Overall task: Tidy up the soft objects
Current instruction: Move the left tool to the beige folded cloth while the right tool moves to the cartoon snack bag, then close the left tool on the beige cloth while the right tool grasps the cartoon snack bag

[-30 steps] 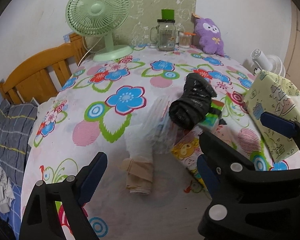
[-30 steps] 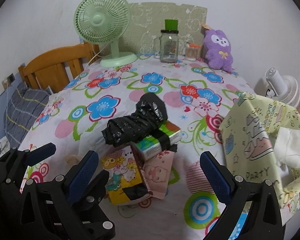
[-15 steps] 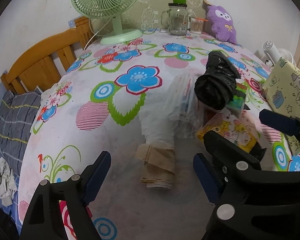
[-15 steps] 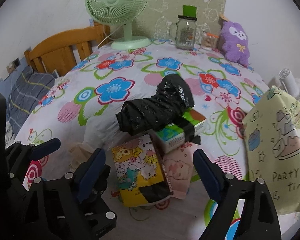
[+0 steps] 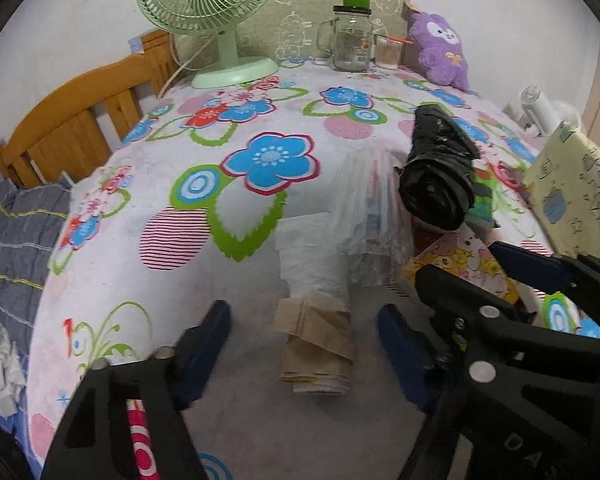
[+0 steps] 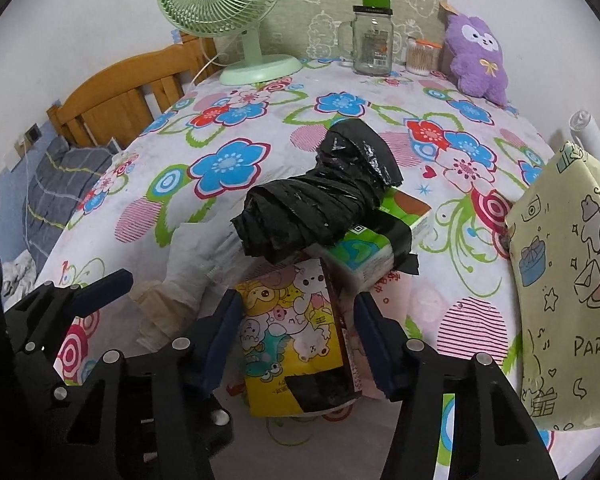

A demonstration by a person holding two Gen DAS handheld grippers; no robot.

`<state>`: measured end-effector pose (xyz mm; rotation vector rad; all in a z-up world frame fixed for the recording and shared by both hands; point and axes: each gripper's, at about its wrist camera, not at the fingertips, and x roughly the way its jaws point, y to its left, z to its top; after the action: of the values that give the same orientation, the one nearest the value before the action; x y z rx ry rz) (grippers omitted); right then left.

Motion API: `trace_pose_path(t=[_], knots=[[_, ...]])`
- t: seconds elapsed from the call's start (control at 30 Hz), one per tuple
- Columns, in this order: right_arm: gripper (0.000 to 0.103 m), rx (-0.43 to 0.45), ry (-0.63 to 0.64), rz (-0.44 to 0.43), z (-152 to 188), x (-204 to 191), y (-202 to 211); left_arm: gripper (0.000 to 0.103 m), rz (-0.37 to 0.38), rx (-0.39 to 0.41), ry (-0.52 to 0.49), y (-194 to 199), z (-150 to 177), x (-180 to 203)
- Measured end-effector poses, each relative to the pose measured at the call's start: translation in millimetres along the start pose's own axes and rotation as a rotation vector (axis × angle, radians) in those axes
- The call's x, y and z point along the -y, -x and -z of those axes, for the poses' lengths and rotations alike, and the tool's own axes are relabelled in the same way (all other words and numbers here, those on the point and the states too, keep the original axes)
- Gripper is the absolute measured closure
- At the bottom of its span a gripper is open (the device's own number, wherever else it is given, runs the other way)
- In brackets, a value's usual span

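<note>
A pile of soft packs lies on the flowered tablecloth (image 5: pixel 260 128). A beige folded cloth roll (image 5: pixel 316 344) and a white wrapped roll (image 5: pixel 316 260) lie between the fingers of my left gripper (image 5: pixel 304 340), which is open and untouching. A black plastic roll (image 6: pixel 324 192) rests on a green tissue pack (image 6: pixel 376 244). A yellow cartoon tissue pack (image 6: pixel 296 340) sits between the blue pads of my right gripper (image 6: pixel 296 344), which is open around it, with a pink pack (image 6: pixel 392 296) beside it.
A green fan (image 5: pixel 208 8), a glass jar (image 5: pixel 352 40), a cotton-swab cup (image 6: pixel 420 56) and a purple plush (image 6: pixel 480 60) stand along the back wall. A yellow party bag (image 6: pixel 572 280) stands at the right. A wooden chair (image 5: pixel 72 120) is left of the table.
Both grippers have moved forward and down toward the pile. The right gripper's fingers have narrowed around the yellow pack; the left now straddles the beige roll.
</note>
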<state>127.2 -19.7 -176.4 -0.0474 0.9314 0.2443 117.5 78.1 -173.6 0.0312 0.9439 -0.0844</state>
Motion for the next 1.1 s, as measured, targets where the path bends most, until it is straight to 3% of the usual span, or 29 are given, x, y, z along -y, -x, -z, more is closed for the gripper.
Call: trace_pose_path(t=[0.3, 0.53, 0.6, 0.7, 1.1], knots=[[0.042, -0.005, 0.005, 0.0, -0.1, -1.5, -0.1, 0.073, 0.022, 0.016, -0.005, 5.9, 3.6, -0.2], [0.043, -0.03, 0.034, 0.023, 4.9, -7.9, -2.7, 0.079, 0.001, 0.019, -0.02, 13.9, 13.9, 2.0], [0.052, -0.033, 0.043, 0.022, 6.5, -10.1, -1.5, 0.08, 0.002, 0.017, -0.021, 15.2, 14.7, 3.2], [0.056, -0.028, 0.046, 0.019, 7.5, -10.5, 2.3, 0.082, 0.007, 0.019, -0.017, 19.4, 15.3, 5.3], [0.057, 0.042, 0.039, -0.005, 2.7, -5.6, 38.1, 0.083, -0.024, 0.09, -0.013, 52.9, 8.5, 17.2]])
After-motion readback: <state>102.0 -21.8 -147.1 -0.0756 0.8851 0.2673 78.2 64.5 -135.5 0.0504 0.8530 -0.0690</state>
